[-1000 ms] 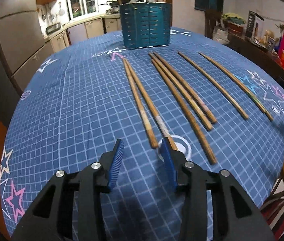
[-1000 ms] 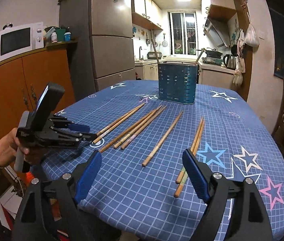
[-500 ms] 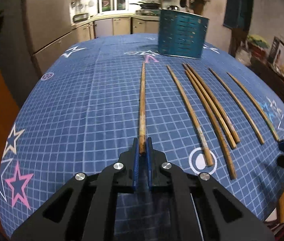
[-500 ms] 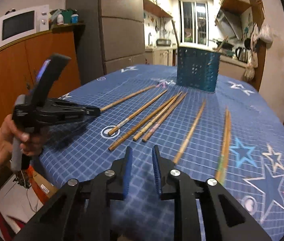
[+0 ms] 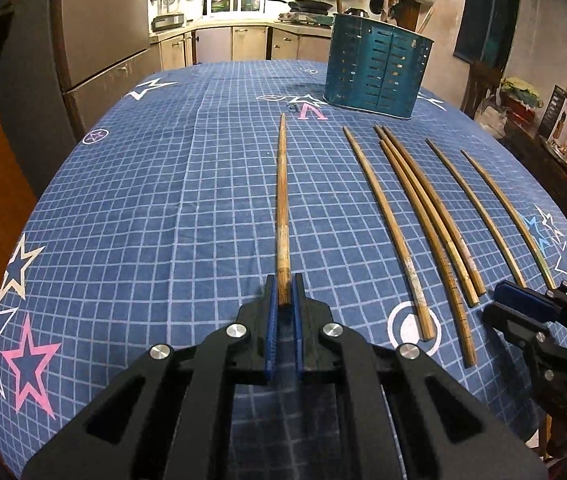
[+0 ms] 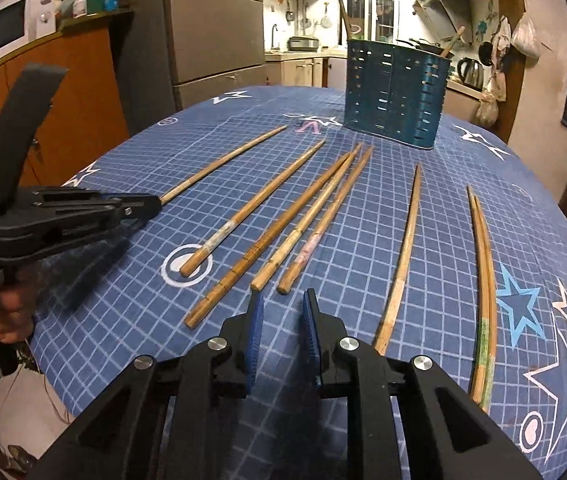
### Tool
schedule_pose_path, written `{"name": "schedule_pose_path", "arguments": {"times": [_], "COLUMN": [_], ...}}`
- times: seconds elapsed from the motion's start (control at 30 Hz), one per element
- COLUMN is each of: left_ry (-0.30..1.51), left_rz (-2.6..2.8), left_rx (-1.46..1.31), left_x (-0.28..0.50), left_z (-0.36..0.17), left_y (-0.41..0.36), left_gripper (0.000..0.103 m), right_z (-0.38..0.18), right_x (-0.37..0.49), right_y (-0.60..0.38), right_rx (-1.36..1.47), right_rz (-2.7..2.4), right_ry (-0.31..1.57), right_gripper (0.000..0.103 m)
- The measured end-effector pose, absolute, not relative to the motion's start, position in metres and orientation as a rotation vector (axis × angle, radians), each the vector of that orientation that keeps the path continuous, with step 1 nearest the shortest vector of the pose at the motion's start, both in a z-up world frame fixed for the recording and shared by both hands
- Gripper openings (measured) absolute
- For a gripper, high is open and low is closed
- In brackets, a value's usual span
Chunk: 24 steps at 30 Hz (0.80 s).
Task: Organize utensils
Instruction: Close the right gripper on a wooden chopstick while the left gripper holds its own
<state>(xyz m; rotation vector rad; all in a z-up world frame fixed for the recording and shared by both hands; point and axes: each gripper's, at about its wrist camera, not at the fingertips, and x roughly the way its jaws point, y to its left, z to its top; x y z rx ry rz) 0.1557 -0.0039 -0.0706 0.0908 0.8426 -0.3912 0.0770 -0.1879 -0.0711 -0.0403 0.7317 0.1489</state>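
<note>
Chopsticks point(image 6: 267, 220) lie before the holder point(image 6: 395, 92); left tool point(image 5: 283, 284) clamps one, right tool point(image 6: 281, 308) narrow, empty.

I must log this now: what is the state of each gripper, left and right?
Left gripper: shut on a chopstick.
Right gripper: jaws narrowly open, nothing between them.

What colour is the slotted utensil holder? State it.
Teal blue; the utensil holder shows best in the right wrist view.
</note>
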Motion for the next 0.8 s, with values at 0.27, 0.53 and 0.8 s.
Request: {"name": "schedule_pose_path", "arguments": {"times": [0.27,0.53,0.8], "left_ry": [0.842,0.836,0.808], "left_rz": [-0.394,-0.383,-0.365], "left_rx": [0.098,0.105,0.06], "left_x": [0.156,0.151,0.138], "left_z": [-0.071,-0.071,-0.069], "left_y": [-0.004,-0.005,0.006], "left_gripper": [0.006,0.006,0.006], "right_z": [-0.07,-0.07,-0.07], "right_x": [0.093,0.078,0.051], "right_y": [-0.18,-0.198,-0.214], "right_rx": [-0.061,-0.004,0.022], "right_rz": [0.106,0.096,0.115], "right_ry": [0.745,0.729,0.694], "right_gripper": [0.021,0.009,0.009]}}
